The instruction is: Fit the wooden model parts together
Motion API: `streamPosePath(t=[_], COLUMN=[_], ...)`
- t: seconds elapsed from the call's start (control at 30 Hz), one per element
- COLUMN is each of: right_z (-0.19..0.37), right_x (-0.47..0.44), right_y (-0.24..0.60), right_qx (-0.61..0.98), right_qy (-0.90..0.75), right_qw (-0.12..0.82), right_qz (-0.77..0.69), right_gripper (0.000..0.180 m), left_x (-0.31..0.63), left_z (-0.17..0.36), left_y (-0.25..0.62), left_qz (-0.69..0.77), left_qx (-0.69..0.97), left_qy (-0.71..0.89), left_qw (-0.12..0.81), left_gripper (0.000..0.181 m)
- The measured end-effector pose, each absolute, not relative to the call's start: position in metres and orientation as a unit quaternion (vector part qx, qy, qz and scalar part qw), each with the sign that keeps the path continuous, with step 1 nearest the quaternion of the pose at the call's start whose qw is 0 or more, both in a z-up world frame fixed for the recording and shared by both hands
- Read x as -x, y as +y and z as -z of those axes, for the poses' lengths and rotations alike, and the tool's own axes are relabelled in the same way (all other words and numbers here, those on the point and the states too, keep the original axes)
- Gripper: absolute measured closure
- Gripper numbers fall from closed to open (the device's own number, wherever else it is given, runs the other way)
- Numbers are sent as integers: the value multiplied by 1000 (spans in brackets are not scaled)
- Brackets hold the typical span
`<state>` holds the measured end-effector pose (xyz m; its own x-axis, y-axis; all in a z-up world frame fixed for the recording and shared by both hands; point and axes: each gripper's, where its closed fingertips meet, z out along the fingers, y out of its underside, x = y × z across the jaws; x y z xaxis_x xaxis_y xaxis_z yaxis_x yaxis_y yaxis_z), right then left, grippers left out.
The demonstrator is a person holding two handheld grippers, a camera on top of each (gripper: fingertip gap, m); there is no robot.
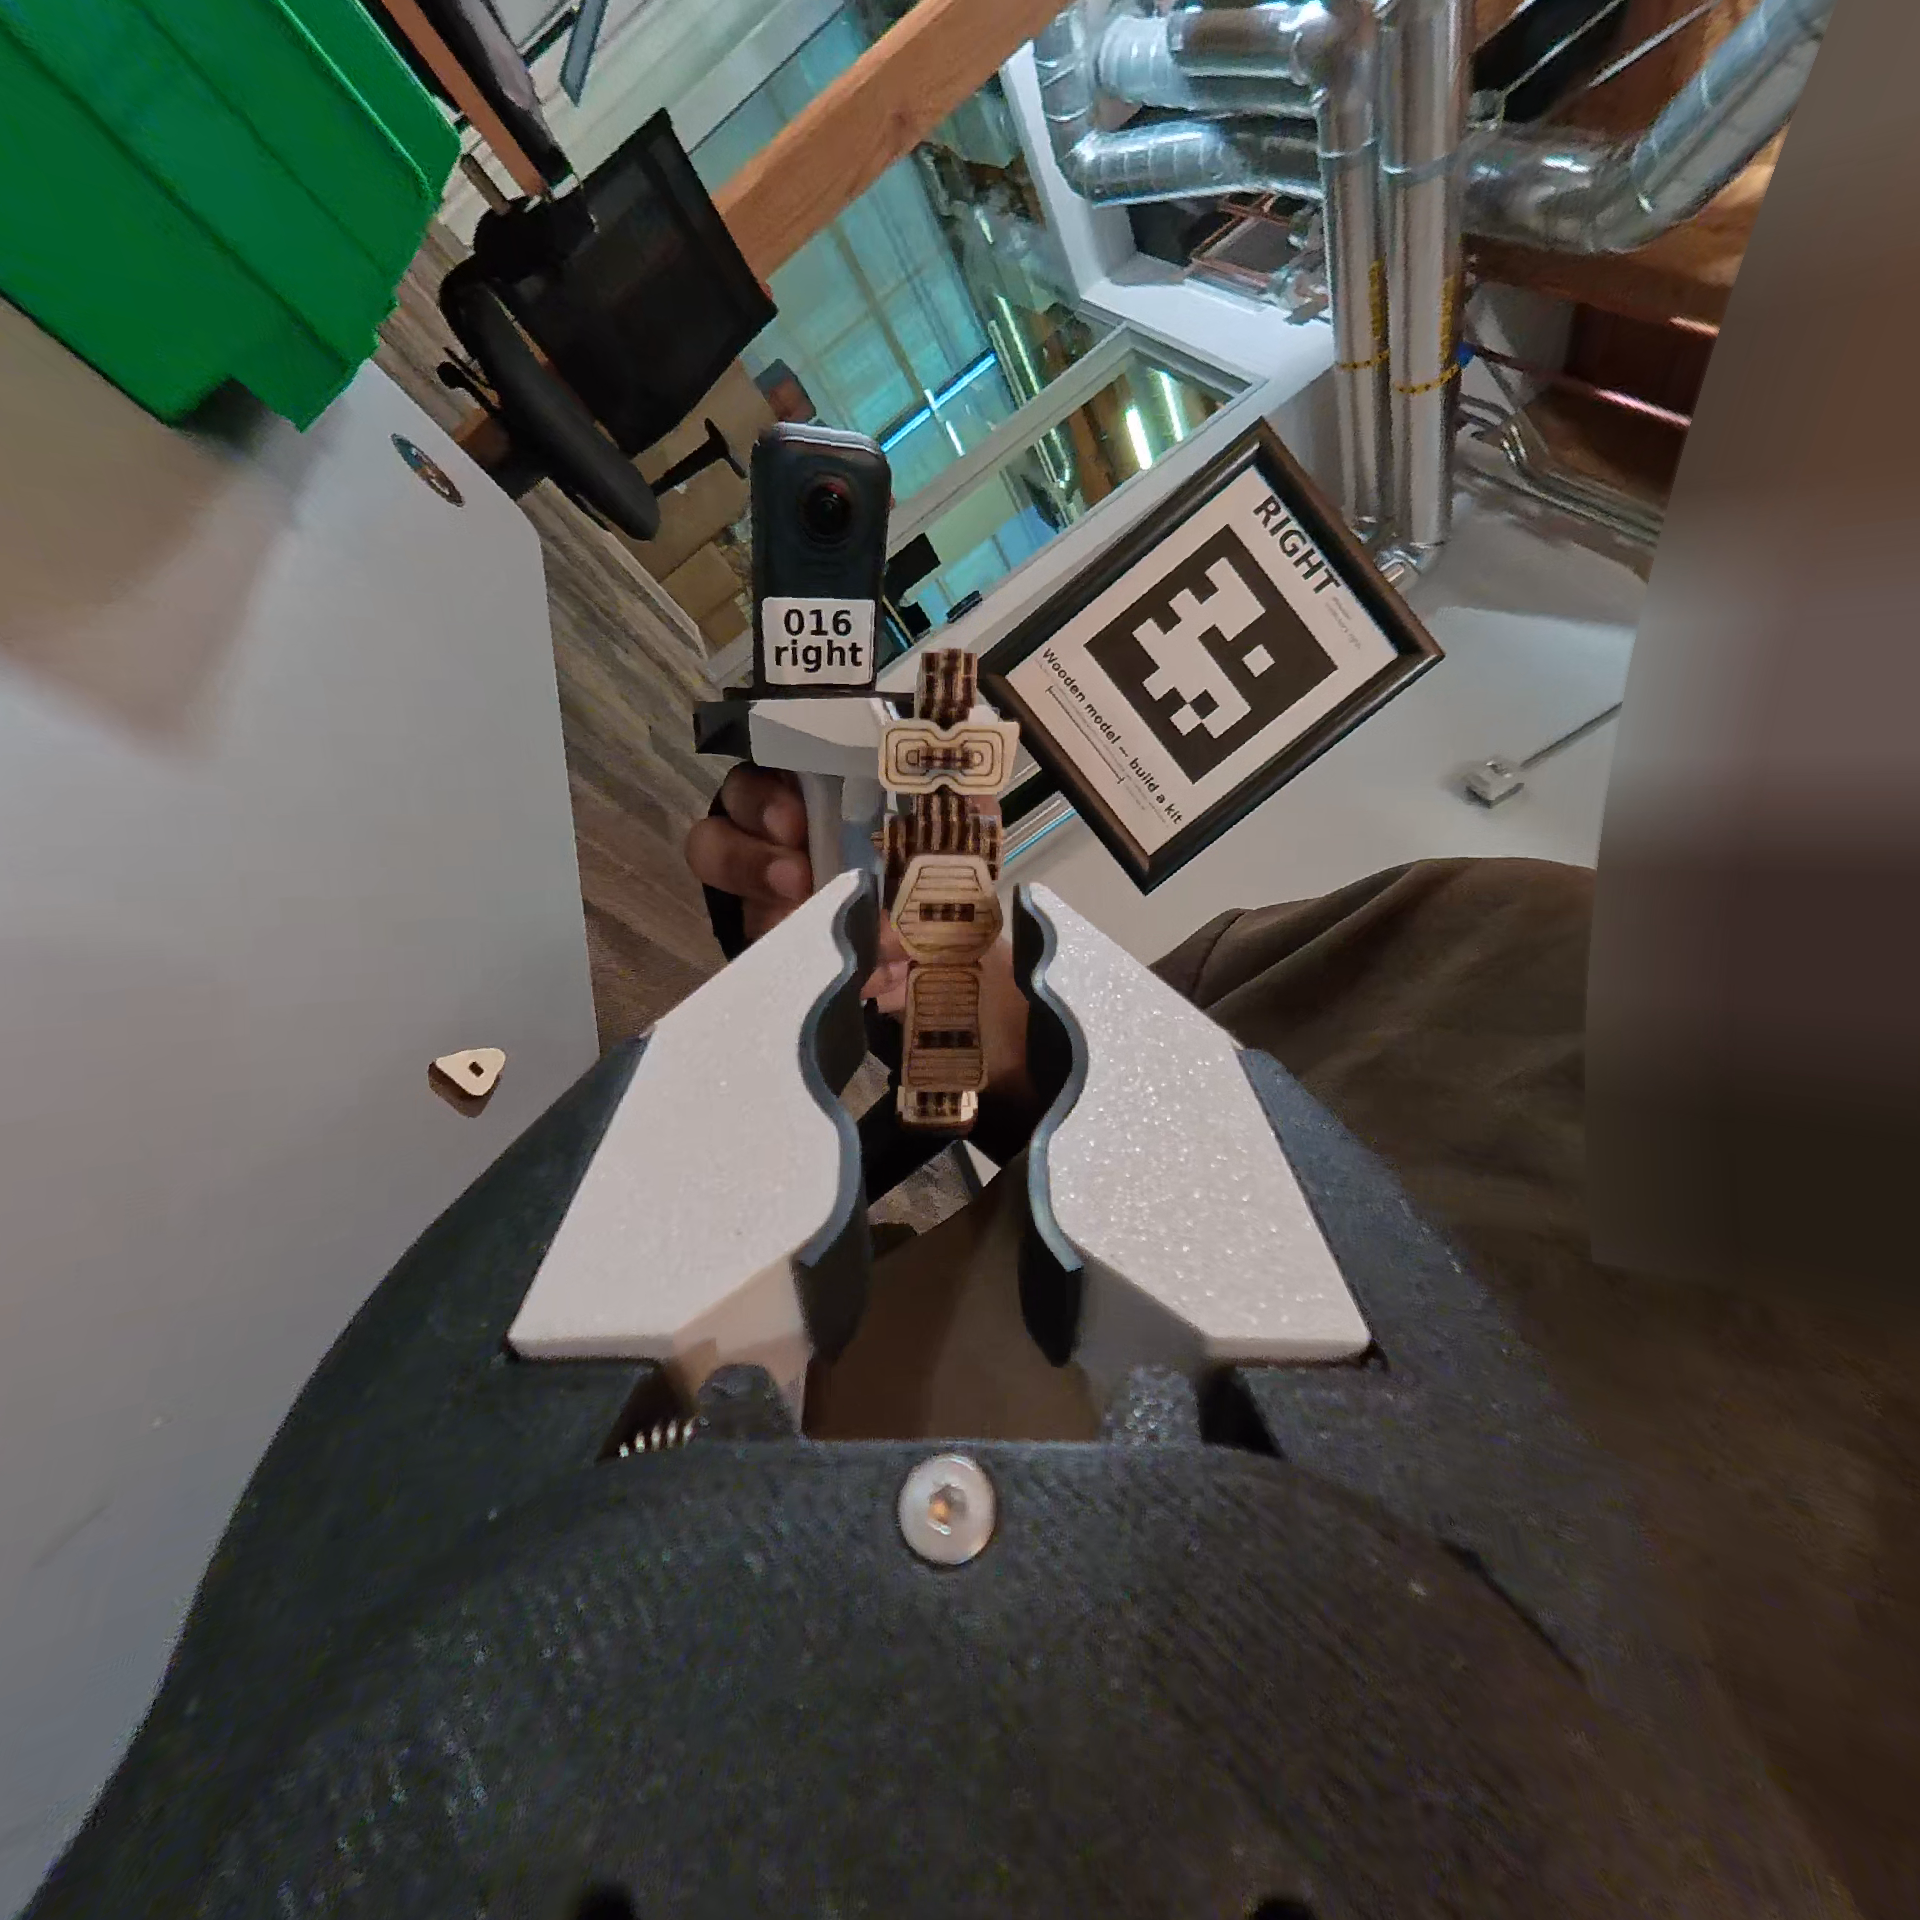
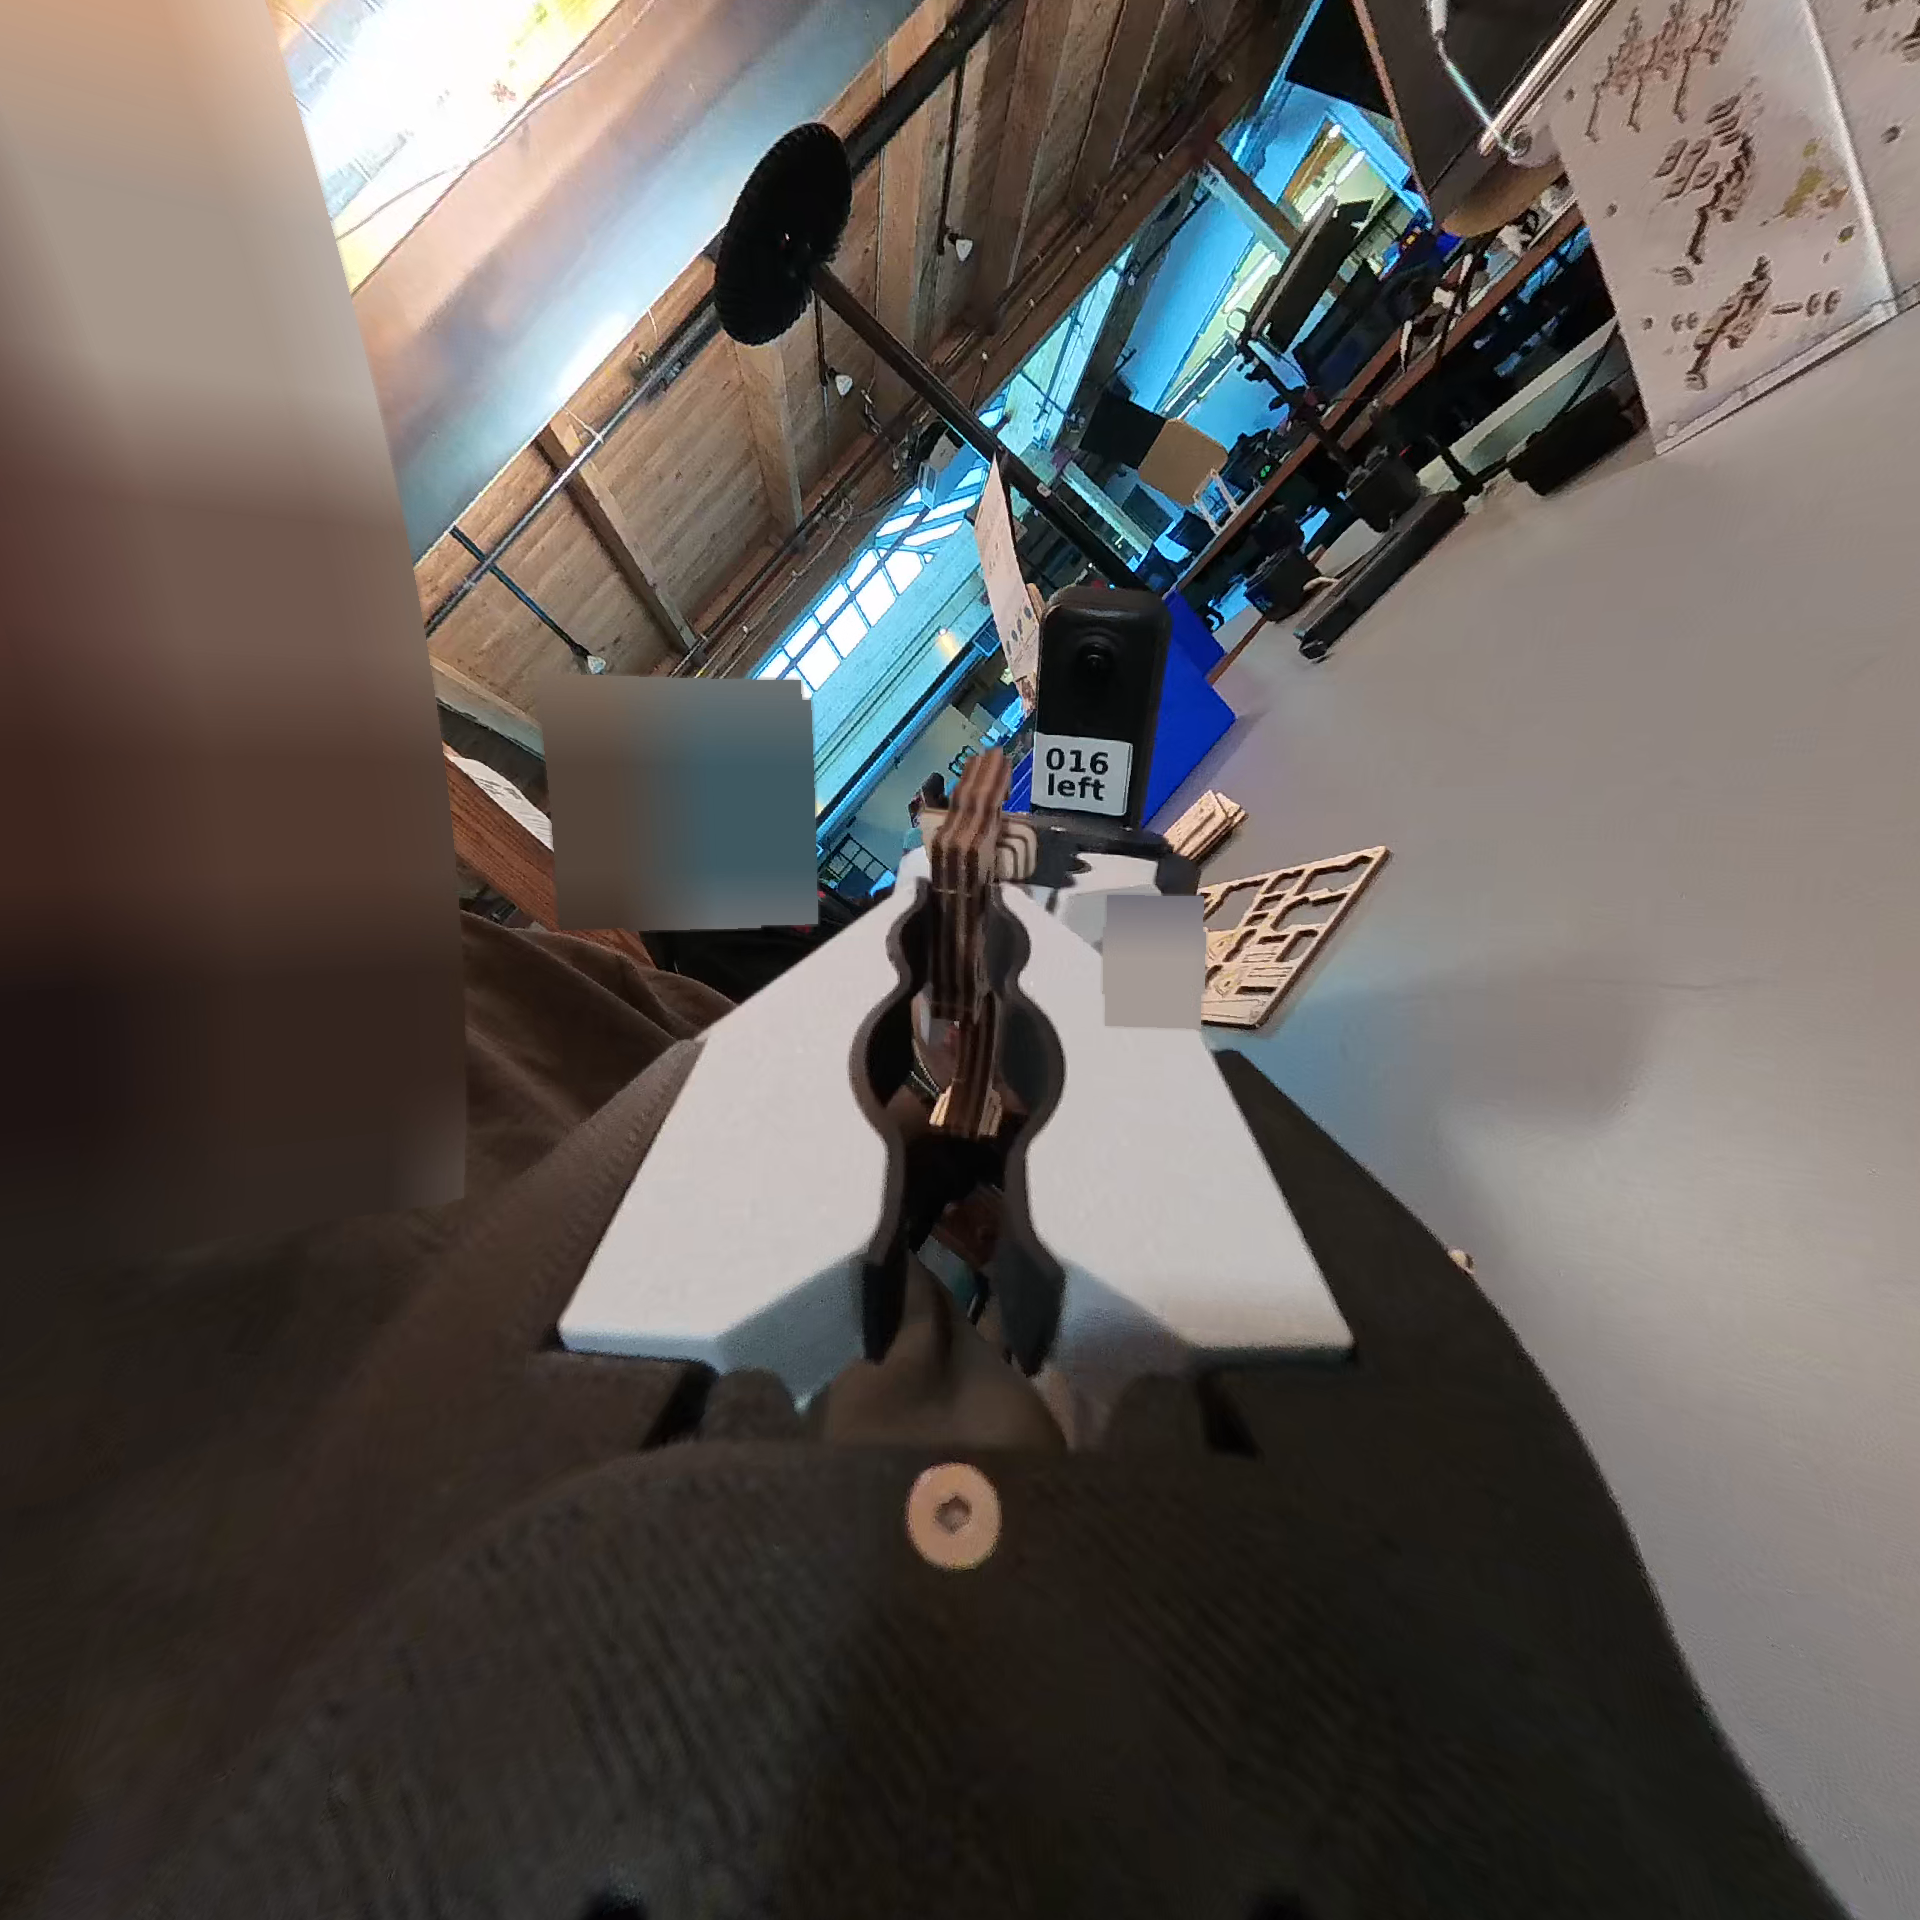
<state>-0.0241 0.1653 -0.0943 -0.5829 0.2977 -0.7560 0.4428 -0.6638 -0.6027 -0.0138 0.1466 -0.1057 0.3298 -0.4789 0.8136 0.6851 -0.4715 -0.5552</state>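
Observation:
The wooden model (image 1: 940, 914) is a long, layered plywood assembly with engraved plates. My right gripper (image 2: 964, 883) is shut on it, and its edge (image 2: 961, 935) stands up between the pads. In the left wrist view the right gripper (image 1: 831, 748) faces me and holds the model upright in the air. My left gripper (image 1: 945, 899) is open. Its fingertips (image 1: 831, 925) stand on either side of the model's lower half with small gaps, not clamping it. In the right wrist view the left gripper (image 2: 1091, 862) sits just behind the model, partly hidden.
A small loose wooden piece (image 1: 470, 1075) lies on the white table (image 1: 260, 831). A punched-out plywood sheet (image 2: 1278, 925) and a small stack of parts (image 2: 1210, 821) lie beyond. A framed marker card (image 1: 1210, 655), a green bin (image 1: 208, 187) and an instruction sheet (image 2: 1725, 208) stand around.

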Motion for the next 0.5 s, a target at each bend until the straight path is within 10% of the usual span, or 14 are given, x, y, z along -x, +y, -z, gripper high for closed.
streamPosePath(t=[0.03, 0.5], right_z=[95, 133], right_x=[24, 29], right_y=[164, 190], right_qx=[-455, -522], right_qy=[410, 529], right_qw=[45, -90], right_qz=[789, 663], right_gripper=[171, 163], left_x=[14, 72], left_z=[106, 123], left_y=[147, 151], left_qz=[570, 499], left_qx=[640, 663], left_qy=[-81, -179], left_qw=[508, 529], left_gripper=[163, 164])
